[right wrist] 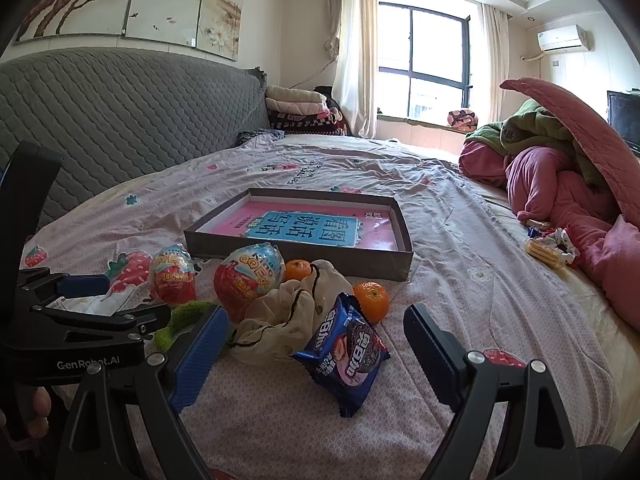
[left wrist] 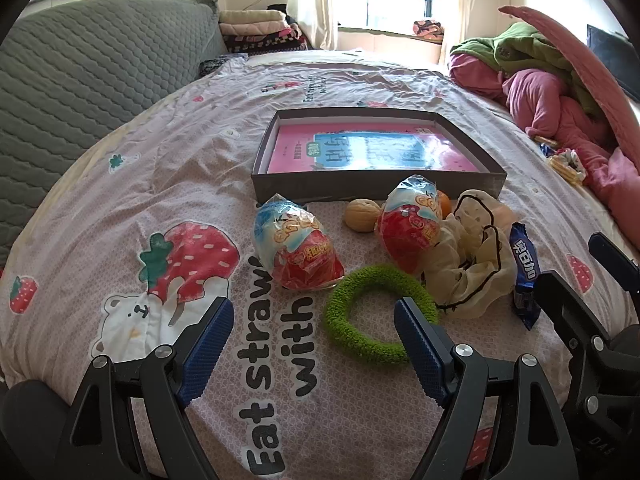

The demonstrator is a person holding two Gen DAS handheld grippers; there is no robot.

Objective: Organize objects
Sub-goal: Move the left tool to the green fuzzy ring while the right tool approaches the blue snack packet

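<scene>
1. The bed [right wrist: 460, 216] carries everything, and its soft, wrinkled sheet is my main worry: pressing a tool down could dent it and roll the round things away.
2. The box [left wrist: 372, 188] lies open beyond the pile with a pink book inside. I judge it the likely home for the loose things, and a careless lift over its near wall could knock it askew.
3. My left tool [left wrist: 314, 336] is spread wide and empty, low over the green ring [left wrist: 340, 312], whose near arc its right finger hides.
4. My right tool [right wrist: 316, 336] is equally wide and empty, with the cookie packet [right wrist: 344, 356] between its fingers. The slick wrapper may slip.
5. The cloth pouch [right wrist: 280, 320] touches the packet and could drag along.
6. Only the right view shows the tangerine [right wrist: 372, 300] clearly; only the left shows the walnut [left wrist: 362, 216].
</scene>
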